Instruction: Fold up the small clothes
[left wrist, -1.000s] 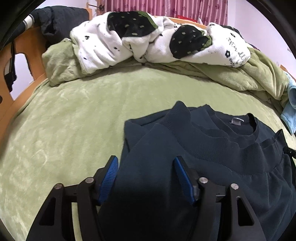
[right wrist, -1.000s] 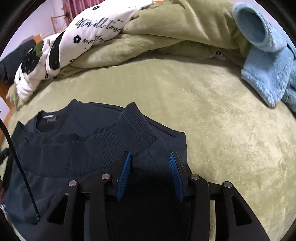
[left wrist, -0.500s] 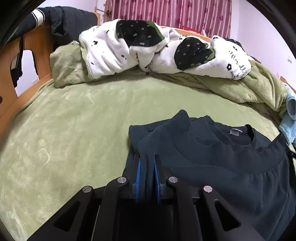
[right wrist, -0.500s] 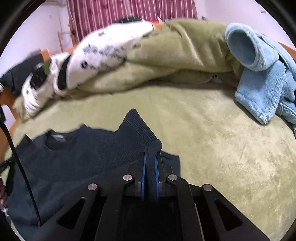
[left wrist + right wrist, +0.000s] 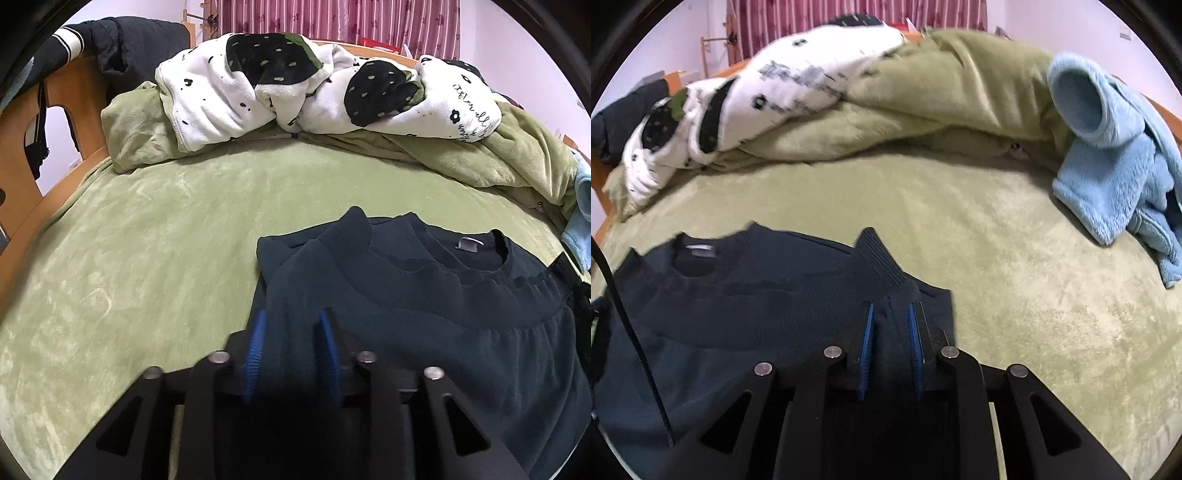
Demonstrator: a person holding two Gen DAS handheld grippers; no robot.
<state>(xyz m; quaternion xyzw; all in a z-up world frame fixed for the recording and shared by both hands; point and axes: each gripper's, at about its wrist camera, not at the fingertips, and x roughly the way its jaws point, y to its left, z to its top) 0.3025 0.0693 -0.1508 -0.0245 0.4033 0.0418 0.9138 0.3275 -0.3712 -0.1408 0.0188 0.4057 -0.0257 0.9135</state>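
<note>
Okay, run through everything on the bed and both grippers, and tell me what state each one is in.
Left gripper: jaws opening, sweater fabric between the pads.
Right gripper: jaws opening, a fold of sweater between the pads.
Dark sweater: partly folded, flat on the bed.
White patterned blanket: bunched up.
Green blanket: heaped.
Light blue fleece garment: crumpled, unfolded.

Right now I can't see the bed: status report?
Left gripper, right gripper: fingers opening, cloth between. Navy sweatshirt folded over. Nothing in the way.
</note>
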